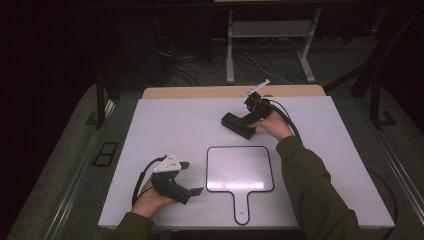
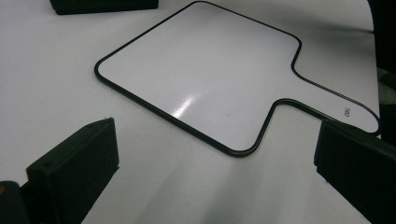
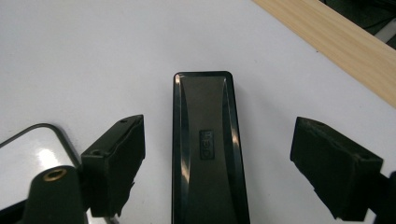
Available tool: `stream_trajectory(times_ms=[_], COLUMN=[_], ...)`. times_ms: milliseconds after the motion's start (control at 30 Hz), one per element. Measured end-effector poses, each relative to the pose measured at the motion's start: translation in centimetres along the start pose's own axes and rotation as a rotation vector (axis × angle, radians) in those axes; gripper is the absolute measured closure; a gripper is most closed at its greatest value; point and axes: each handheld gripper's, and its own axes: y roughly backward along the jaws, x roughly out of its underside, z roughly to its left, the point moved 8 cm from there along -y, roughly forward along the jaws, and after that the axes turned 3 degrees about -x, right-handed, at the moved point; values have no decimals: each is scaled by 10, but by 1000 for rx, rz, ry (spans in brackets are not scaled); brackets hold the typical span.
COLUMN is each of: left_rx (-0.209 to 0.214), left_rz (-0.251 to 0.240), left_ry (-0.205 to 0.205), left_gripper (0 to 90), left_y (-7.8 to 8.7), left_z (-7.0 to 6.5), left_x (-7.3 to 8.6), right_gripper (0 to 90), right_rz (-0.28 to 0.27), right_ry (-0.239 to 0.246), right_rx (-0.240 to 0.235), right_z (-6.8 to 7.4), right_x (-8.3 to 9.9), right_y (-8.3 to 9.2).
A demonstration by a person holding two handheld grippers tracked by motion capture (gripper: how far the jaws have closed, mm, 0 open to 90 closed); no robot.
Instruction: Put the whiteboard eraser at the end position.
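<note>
A small whiteboard paddle (image 1: 240,167) with a black rim and a short handle lies flat at the table's near middle. A black rectangular eraser (image 1: 234,123) lies on the table beyond it. My right gripper (image 1: 245,122) hovers just over the eraser. In the right gripper view the eraser (image 3: 203,102) lies lengthwise between the open jaws of the right gripper (image 3: 219,122), and neither pad touches it. My left gripper (image 1: 192,177) rests left of the whiteboard, open and empty. In the left gripper view the left gripper (image 2: 215,128) faces the whiteboard (image 2: 201,60), with the eraser (image 2: 102,5) at the top edge.
The white table (image 1: 165,125) has a light wooden strip (image 1: 200,92) along its far edge, also seen as a wooden strip (image 3: 336,42) beyond the eraser. A corner of the whiteboard (image 3: 28,149) shows beside the right gripper's left jaw. Dark floor, cables and a metal stand lie beyond.
</note>
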Motion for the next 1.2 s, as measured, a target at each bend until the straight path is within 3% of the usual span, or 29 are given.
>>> stream_trajectory(times_ms=[267,500,833,1200], left_rx=[-3,-8,-8,-5], left_rz=[-10,-9,-7,-8], left_ry=[27,25,23,25], left_gripper=[0,0,0,0], left_y=[1,1,1,1], left_z=[1,2,2,1], left_x=[4,5,5,4], right_gripper=[165,165,165,165], right_rz=[-93,-120,-141,-191], right_ry=[-27,-37,-27,-12], right_rx=[-36,-81,-54,-76], right_z=[7,18,26,41], right_x=[9,20,37,55], right_y=[17,27,38,55])
